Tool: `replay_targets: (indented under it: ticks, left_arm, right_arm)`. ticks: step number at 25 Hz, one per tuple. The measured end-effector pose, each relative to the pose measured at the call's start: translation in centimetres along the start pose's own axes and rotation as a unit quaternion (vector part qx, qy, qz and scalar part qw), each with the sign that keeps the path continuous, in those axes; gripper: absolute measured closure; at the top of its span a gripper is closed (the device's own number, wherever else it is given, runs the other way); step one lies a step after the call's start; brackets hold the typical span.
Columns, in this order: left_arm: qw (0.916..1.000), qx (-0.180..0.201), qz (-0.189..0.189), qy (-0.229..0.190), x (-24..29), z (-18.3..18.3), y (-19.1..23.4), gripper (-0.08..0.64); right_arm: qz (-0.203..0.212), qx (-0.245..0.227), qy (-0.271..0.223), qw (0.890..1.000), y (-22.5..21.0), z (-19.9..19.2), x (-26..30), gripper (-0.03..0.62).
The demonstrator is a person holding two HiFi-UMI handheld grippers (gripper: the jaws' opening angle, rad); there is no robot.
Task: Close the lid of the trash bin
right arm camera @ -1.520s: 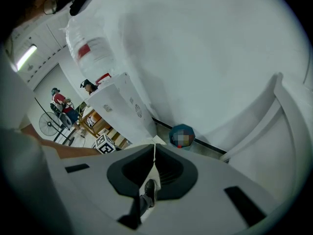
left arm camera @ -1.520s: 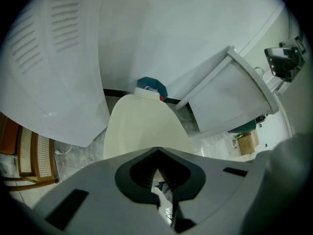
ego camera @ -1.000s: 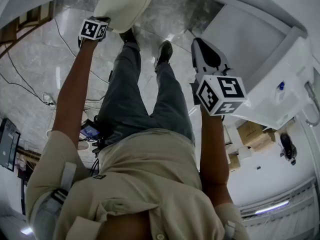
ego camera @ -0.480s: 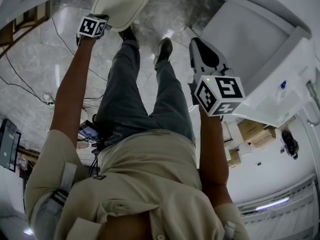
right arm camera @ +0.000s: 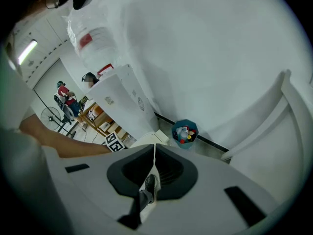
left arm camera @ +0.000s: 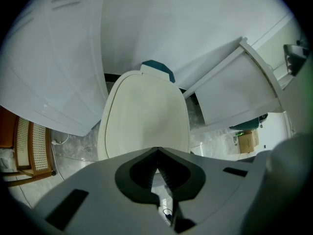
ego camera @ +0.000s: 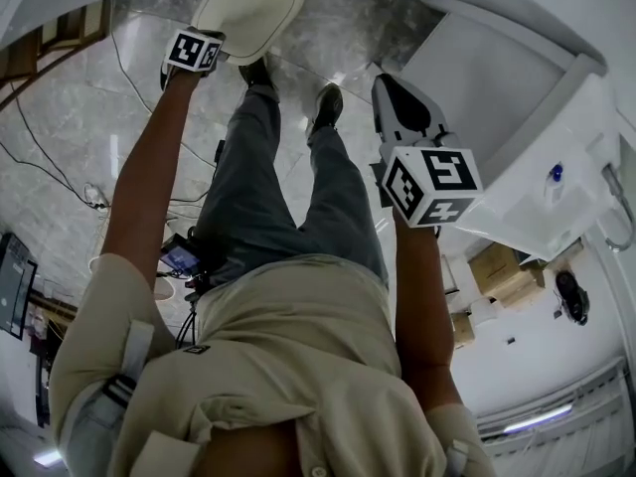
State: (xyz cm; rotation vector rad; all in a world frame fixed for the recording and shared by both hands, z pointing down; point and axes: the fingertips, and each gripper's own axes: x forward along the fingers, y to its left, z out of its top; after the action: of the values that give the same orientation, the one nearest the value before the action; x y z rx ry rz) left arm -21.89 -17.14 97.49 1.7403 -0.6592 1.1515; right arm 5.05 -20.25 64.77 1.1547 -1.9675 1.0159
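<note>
The trash bin is cream, and its lid (ego camera: 253, 8) (left arm camera: 144, 116) lies down flat over the body, with a teal piece (left arm camera: 157, 68) at its far edge. In the head view my left gripper (ego camera: 194, 50) is stretched out low at the lid's near left edge; its fingertips are hidden behind the marker cube. In the left gripper view its jaws (left arm camera: 157, 151) meet tip to tip, with nothing between them, just before the lid. My right gripper (ego camera: 390, 92) (right arm camera: 154, 146) hangs higher above the floor, right of the person's shoes, shut and holding nothing.
White panels (left arm camera: 234, 92) lean against the wall right of the bin. A small blue bin with bottles (right arm camera: 185, 132) stands by the wall. Cables (ego camera: 60, 182) trail over the marble floor at left. A cane chair (left arm camera: 29, 146) is left of the bin, and cardboard boxes (ego camera: 502, 271) are at right.
My left gripper has shifted slightly right along the lid's near edge. The right gripper has drifted a little up and left.
</note>
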Motion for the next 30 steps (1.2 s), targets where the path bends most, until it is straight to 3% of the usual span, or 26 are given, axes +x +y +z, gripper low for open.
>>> replay_targets:
  ticks: [8,13,21,30]
  left_arm:
    - [0.9974,0.021,0.015,-0.068,-9.3,3.6,-4.5,0.546]
    - [0.9859,0.040,0.040,-0.157,-19.8,7.4,-8.4,0.546]
    - [0.9514,0.085,0.059,-0.290,-35.8,11.8,-16.0,0.546]
    - [0.8926,0.147,0.096,-0.416,-52.3,14.1,-24.3,0.546]
  right_arm:
    - [0.022,-0.047,-0.036,0.998,2.0,4.7,-4.4,0.566]
    - [0.044,-0.087,-0.076,0.992,4.3,8.9,-8.4,0.566]
    - [0.077,-0.147,-0.135,0.977,8.6,14.6,-14.6,0.566]
    - [0.117,-0.200,-0.198,0.952,12.9,18.1,-22.2,0.568]
